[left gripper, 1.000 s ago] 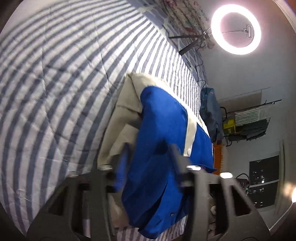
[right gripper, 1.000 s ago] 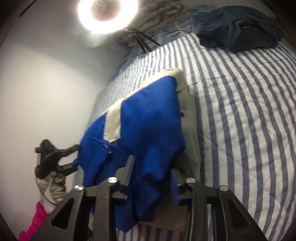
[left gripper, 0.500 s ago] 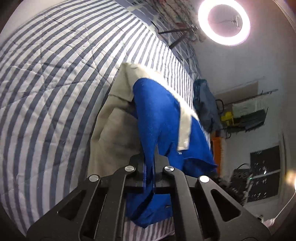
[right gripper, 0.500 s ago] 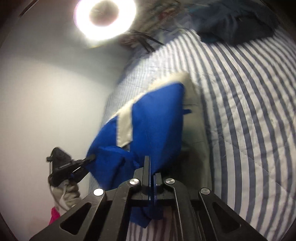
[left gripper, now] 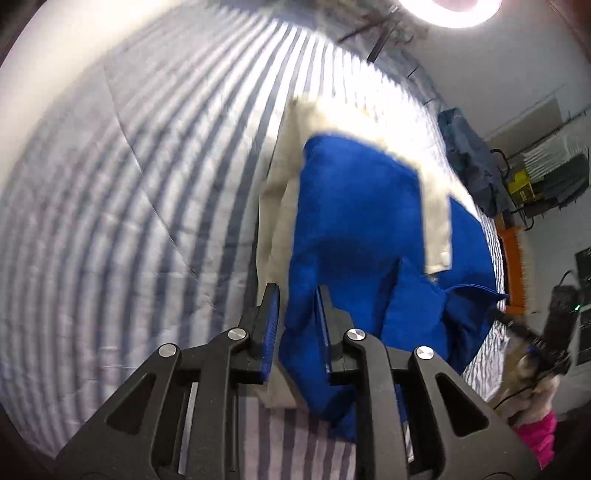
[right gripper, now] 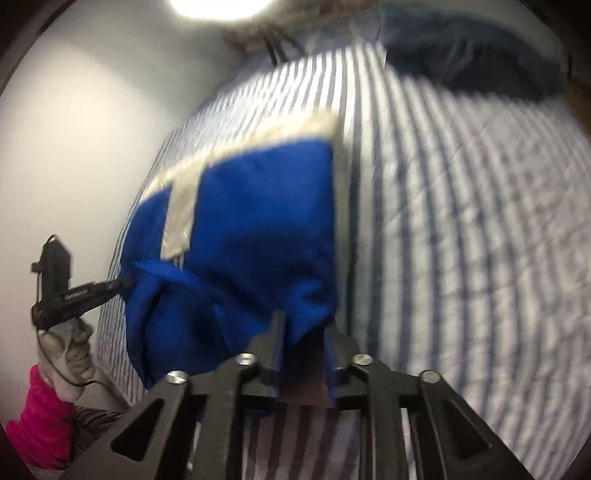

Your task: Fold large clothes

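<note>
Blue garment (left gripper: pixel 354 221) with cream trim (left gripper: pixel 436 221), folded into thick bundle, lies lengthwise on striped bed (left gripper: pixel 147 166); near end rumpled, bunched, overhanging bed edge.

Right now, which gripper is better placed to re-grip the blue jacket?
Left, probably. The jacket hangs between the left gripper fingers as they open; at the right gripper, only its edge reaches between the opening fingers.

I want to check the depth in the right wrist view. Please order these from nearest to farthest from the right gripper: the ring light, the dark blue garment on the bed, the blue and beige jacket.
1. The blue and beige jacket, its hem between the opening jaws of the right gripper.
2. The dark blue garment, upper right, at the far end of the striped bed.
3. The ring light, top edge, beyond the bed.
</note>
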`<state>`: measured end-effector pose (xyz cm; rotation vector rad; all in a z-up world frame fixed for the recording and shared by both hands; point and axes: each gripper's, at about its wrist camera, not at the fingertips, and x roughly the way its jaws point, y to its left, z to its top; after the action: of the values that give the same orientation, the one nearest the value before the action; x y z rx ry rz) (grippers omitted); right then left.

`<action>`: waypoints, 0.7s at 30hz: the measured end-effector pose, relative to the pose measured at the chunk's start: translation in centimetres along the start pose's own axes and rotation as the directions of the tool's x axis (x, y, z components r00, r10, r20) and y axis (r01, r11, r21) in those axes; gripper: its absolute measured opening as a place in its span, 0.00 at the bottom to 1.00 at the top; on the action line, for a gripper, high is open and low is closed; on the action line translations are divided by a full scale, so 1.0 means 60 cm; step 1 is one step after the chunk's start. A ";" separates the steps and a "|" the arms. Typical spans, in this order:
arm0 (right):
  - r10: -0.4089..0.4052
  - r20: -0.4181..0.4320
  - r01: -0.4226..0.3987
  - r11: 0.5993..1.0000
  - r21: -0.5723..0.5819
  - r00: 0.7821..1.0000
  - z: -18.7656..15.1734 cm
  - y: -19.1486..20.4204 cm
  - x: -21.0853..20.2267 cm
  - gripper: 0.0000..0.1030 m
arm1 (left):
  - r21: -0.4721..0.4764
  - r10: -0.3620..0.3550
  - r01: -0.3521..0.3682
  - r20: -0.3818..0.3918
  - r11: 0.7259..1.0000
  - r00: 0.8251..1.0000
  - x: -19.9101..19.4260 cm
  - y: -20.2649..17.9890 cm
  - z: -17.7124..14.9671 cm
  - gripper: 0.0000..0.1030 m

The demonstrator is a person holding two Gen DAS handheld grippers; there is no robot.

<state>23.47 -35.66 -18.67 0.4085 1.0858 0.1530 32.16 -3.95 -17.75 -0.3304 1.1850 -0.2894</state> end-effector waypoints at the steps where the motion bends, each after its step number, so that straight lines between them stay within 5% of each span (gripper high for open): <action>1: -0.018 0.031 0.018 1.000 -0.016 0.999 0.004 0.004 -0.016 0.23 | 0.010 0.013 -0.013 0.036 1.000 0.999 -0.020 -0.008 0.003 0.16; 4: -0.043 0.132 0.049 0.998 -0.045 0.990 0.021 0.023 -0.048 0.23 | 0.035 -0.015 0.010 0.128 0.999 0.992 -0.050 -0.035 0.026 0.16; 6: 0.010 0.182 0.006 0.996 -0.087 0.983 0.044 0.051 -0.043 0.23 | 0.093 -0.024 0.010 0.156 0.996 0.987 -0.043 -0.064 0.052 0.16; 12: -0.023 0.235 0.086 0.961 -0.264 0.972 0.083 0.111 0.025 0.23 | 0.141 -0.005 -0.015 0.135 0.990 0.991 0.039 -0.080 0.096 0.16; 15: -0.033 0.190 0.078 0.970 -0.232 0.981 0.096 0.089 0.048 0.23 | 0.126 0.047 -0.056 0.073 0.990 0.996 0.098 -0.048 0.097 0.16; 21: -0.085 0.074 0.099 0.971 -0.216 0.994 0.087 0.060 0.116 0.17 | 0.130 0.018 -0.024 0.047 0.991 0.999 0.121 -0.025 0.093 0.16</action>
<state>31.61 -31.44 -20.89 0.1631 1.0099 0.1739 39.87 -7.60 -21.44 -0.2090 1.1179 -0.3376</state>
